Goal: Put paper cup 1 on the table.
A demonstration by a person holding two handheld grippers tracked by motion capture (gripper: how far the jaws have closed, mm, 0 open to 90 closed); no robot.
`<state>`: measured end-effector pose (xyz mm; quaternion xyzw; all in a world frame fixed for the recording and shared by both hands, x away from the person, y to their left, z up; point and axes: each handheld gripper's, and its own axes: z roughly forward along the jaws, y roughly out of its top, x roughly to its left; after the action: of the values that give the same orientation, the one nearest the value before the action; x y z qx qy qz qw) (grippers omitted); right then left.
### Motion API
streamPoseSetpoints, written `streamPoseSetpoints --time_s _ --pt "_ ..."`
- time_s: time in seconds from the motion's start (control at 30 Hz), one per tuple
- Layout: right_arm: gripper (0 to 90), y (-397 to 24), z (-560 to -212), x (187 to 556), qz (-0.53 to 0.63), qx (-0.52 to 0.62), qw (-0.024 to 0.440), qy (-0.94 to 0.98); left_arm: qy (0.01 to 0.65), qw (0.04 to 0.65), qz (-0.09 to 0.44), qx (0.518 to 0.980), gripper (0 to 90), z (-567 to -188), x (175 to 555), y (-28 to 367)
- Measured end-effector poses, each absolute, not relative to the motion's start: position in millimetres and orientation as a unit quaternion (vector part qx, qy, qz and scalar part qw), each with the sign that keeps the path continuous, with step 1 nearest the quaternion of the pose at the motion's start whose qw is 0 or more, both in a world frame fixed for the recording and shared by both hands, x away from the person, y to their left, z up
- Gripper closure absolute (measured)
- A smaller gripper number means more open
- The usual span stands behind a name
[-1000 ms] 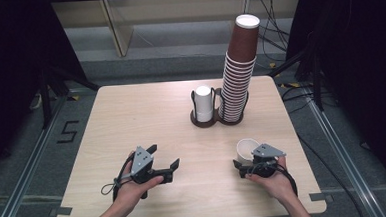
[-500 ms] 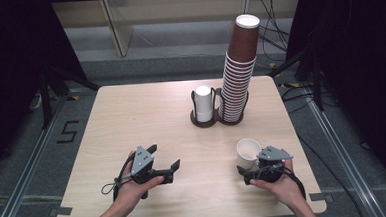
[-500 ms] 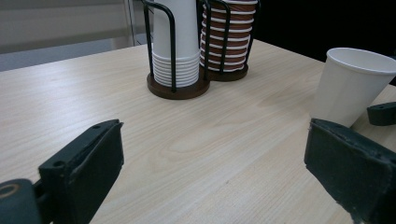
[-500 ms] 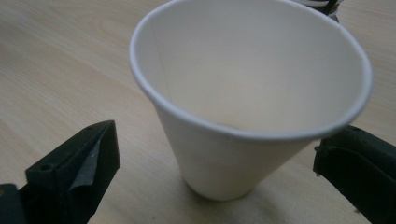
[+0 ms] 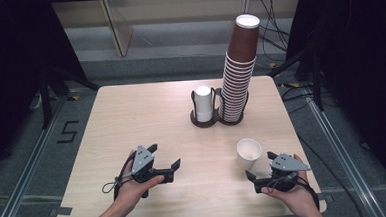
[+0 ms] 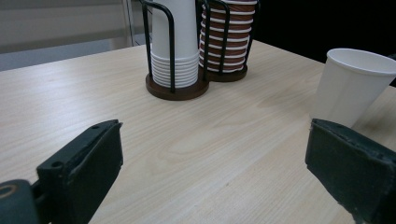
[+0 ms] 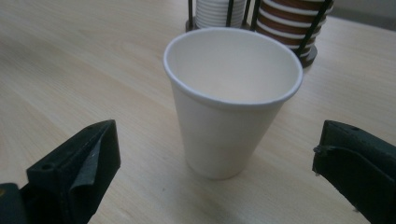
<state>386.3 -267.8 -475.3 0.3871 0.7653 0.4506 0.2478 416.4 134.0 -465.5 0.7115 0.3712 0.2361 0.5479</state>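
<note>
**On the near right of the table, a white cup stands free**

Near the right front corner of the wooden table (image 5: 131,121), a single white paper cup (image 5: 248,154) stands upright on its base, mouth up and empty. The right gripper (image 5: 261,168) sits just behind it on the person's side, its jaws spread wide; they have just been opening, and the cup is clear of both, standing a little ahead of the gap between them in the right gripper view. Nothing is held.

The left gripper (image 5: 164,156) rests low over the near left part of the table, jaws also spread and also just been opening, with only bare wood between them. It points toward the cup, which appears beyond its right jaw in the left gripper view, well apart.

Farther back, near the table's middle, a black wire holder (image 5: 216,118) with two round wooden bases carries a short stack of white cups (image 5: 203,103) and, touching beside it, a tall stack of brown cups (image 5: 239,71) leaning slightly to the right at its top.
</note>
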Motion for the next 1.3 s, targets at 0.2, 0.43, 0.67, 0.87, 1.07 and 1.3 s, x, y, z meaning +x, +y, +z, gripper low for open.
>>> streamPoseSetpoints --time_s 0.2,0.43,0.67,0.87,1.07,1.3 --pt "2.9 -274 -468 381 0.489 0.362 0.26 0.75 0.375 0.548 0.235 0.71 3.8 -466 421 135" --pt "3.8 -281 -458 382 0.525 0.369 0.281 0.713 0.372 0.55 0.235 0.71 3.8 -466 421 134" --pt "4.8 -293 -442 385 0.56 0.381 0.287 0.677 0.369 0.553 0.237 0.709 3.8 -465 423 134" --pt "4.5 -300 -431 391 0.568 0.401 0.301 0.653 0.369 0.552 0.238 0.709 3.8 -465 425 133" --pt "4.2 -298 -420 405 0.581 0.416 0.302 0.631 0.369 0.551 0.239 0.709 3.8 -466 424 134" --pt "4.2 -288 -407 422 0.583 0.423 0.316 0.618 0.366 0.552 0.24 0.71 3.7 -465 420 135"
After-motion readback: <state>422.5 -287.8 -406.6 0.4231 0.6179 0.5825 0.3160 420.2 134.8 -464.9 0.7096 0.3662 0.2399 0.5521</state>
